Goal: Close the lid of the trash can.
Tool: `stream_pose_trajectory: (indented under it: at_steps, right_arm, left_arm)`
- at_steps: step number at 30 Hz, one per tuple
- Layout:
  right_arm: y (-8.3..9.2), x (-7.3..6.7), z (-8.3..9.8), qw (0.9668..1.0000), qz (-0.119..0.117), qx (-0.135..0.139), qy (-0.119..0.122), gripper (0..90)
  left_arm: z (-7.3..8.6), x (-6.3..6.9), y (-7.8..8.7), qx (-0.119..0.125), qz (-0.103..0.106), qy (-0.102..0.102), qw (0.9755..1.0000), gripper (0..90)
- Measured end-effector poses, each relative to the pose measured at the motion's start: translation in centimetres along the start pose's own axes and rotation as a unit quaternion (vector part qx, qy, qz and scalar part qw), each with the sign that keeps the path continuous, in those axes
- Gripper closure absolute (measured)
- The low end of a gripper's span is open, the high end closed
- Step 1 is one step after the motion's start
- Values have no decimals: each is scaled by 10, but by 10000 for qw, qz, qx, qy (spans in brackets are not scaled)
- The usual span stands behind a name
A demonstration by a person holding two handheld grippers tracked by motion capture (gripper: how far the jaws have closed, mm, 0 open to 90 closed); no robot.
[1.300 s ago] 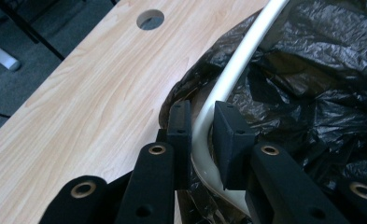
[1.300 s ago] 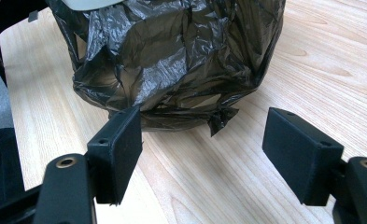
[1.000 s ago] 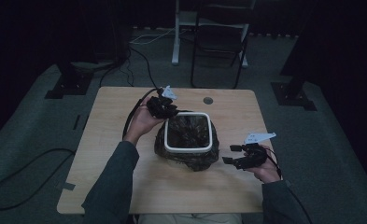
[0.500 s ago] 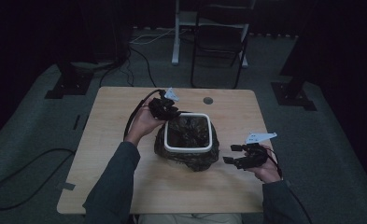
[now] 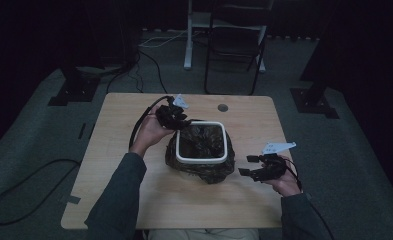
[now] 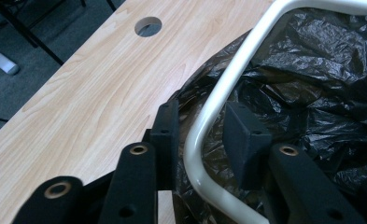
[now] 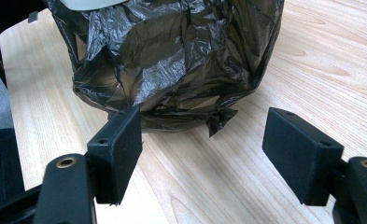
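High view: we record a small bin (image 5: pixel 202 156) with a white rounded-square rim (image 5: pixel 225 145), lined and wrapped in crinkled, glossy black plastic bag (image 7: pixel 172 60), standing at the centre of the light wooden table (image 5: pixel 134 195). At its 10 o'clock corner the left gripper (image 5: pixel 176 121) straddles the rim; its fingers (image 6: pixel 239 135) have just been opening and stand apart either side, not pressing. At 4 o'clock the right gripper (image 5: pixel 249 166) has fingers (image 7: pixel 118 140) spread wide, empty, facing the bag.

Bag-lined bin (image 5: pixel 202 150) mid-table (image 5: pixel 134 200), cable hole (image 5: pixel 223 107) behind it, chair (image 5: pixel 236 40) beyond.
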State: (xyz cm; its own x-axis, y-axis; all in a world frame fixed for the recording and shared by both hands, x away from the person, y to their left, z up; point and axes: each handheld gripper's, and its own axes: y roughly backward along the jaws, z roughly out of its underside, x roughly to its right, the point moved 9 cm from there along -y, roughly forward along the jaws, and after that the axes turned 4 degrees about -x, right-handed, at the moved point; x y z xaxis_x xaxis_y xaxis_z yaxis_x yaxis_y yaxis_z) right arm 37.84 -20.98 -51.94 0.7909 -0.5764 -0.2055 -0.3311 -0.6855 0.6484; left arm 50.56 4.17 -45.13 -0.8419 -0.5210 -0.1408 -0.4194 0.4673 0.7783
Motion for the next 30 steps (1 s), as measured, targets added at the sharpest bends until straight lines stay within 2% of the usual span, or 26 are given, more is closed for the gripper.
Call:
stream_pose_trajectory:
  at_steps: [4, 5, 12, 17, 30]
  right_arm:
    - [0, 0, 0, 10000, 0, -4, -1, 279]
    - [0, 0, 0, 10000, -1, -3, -2, 279]
    - [-1, 0, 1, 10000, -8, -36, -15, 279]
    - [-2, 0, 1, 10000, -5, -48, -3, 279]
    - [-1, 0, 1, 10000, 10, -29, -21, 279]
  left_arm:
    - [1, -2, 3, 56, -17, 84, 9999, 627]
    - [3, -4, 4, 120, -21, 143, 9998, 627]
    - [14, -14, 9, 151, -158, 332, 9992, 599]
    - [20, -23, 18, 267, -272, 506, 9980, 584]
    - [38, -39, 35, 326, -517, 775, 9951, 553]
